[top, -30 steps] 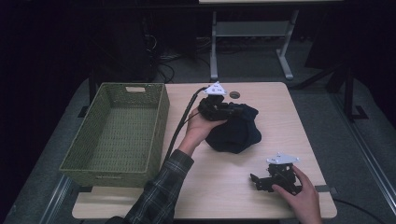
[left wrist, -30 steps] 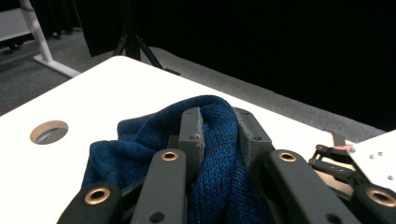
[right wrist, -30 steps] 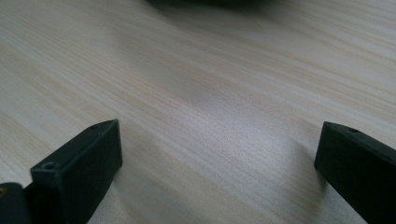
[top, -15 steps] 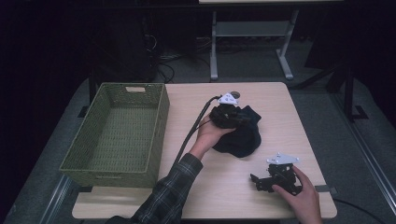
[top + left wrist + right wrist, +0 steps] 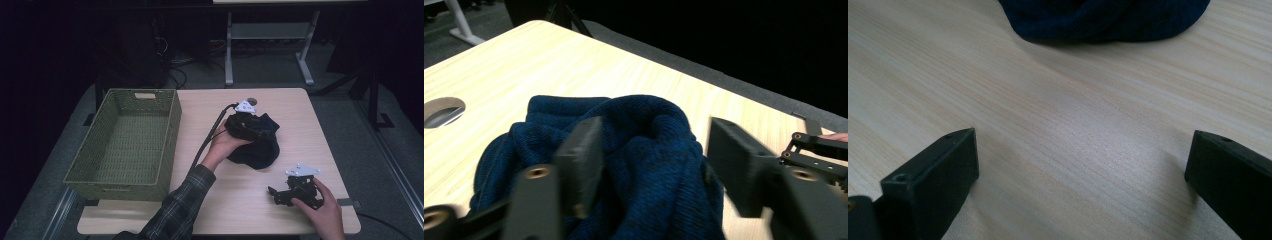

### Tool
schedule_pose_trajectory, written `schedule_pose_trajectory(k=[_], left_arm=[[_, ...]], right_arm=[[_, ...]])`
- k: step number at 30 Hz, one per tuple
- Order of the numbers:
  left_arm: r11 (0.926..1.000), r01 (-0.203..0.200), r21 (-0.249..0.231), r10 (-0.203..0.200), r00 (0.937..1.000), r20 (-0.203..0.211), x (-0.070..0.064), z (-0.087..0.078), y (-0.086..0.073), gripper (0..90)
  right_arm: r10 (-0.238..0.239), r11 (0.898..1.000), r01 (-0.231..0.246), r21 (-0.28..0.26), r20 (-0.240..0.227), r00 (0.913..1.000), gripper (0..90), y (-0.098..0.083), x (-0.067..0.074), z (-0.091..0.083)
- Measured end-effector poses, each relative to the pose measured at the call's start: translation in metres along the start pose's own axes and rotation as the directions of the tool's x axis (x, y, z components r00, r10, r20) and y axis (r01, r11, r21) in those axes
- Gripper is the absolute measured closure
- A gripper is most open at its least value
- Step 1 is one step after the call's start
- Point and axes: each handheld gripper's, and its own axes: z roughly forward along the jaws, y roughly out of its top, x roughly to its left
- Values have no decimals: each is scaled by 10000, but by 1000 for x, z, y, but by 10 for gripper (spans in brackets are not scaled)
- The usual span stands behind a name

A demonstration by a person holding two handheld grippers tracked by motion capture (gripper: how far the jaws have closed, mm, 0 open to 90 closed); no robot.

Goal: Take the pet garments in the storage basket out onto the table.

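A dark blue knitted cloth (image 5: 260,150) lies bunched in the middle of the wooden table (image 5: 300,115). My left gripper (image 5: 257,131) sits on the cloth's far-left part, held by a hand in a plaid sleeve. In the left gripper view it (image 5: 654,135) is open, and a raised fold of the cloth (image 5: 644,150) stands between the jaws. My right gripper (image 5: 281,194) rests near the table's front right, apart from the cloth. The right gripper view shows it (image 5: 1080,170) open over bare wood, with the cloth's edge (image 5: 1103,17) farther off.
A green woven basket (image 5: 171,132) stands at the table's left side, with nothing in it. A round cable hole (image 5: 251,101) lies just beyond the left gripper. The left gripper's cable (image 5: 210,135) runs across the table between basket and cloth.
My left gripper has moved right and slightly nearer, onto the cloth. The right gripper has stayed in place.
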Motion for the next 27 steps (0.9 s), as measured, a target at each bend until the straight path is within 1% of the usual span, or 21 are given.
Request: schedule_pose_trajectory(k=[1,3,7,10,14,15,18,21,25,27], left_arm=[[10000,-6,-3,6,10000,-38,0,-1,1,317],[10000,61,-47,-61,10000,-71,-1,-3,2,266],[10000,16,-14,-16,9997,-250,-1,-11,4,203],[9999,-94,80,97,9991,-410,-2,-18,5,178],[9998,-176,15,176,9982,-578,-3,-28,5,170],[9999,-131,-21,130,9981,-608,-4,-32,4,170],[9997,-253,6,253,9974,-678,-5,-41,3,171],[9995,-310,5,309,9959,-852,-6,-51,0,170],[9996,-194,-188,175,9954,-945,-7,-65,-4,170],[9997,-147,-200,128,9955,-937,-9,-70,-7,170]], right_arm=[[0,10000,0,-2,1,10000,4,0,0,0],[1,10000,-1,-1,1,10000,5,0,0,0],[7,10000,-7,3,0,10000,5,0,0,0],[5,10000,-5,2,1,10000,5,0,0,0],[8,10000,-8,4,0,10000,5,0,0,0],[11,10000,-11,7,2,10000,4,0,0,0],[11,10000,-11,1,0,10000,5,0,0,0],[45,10000,-45,20,-8,10000,5,0,0,0],[33,10000,-33,9,-8,10000,5,0,0,0],[21,10000,-21,5,-7,10000,4,0,0,0]])
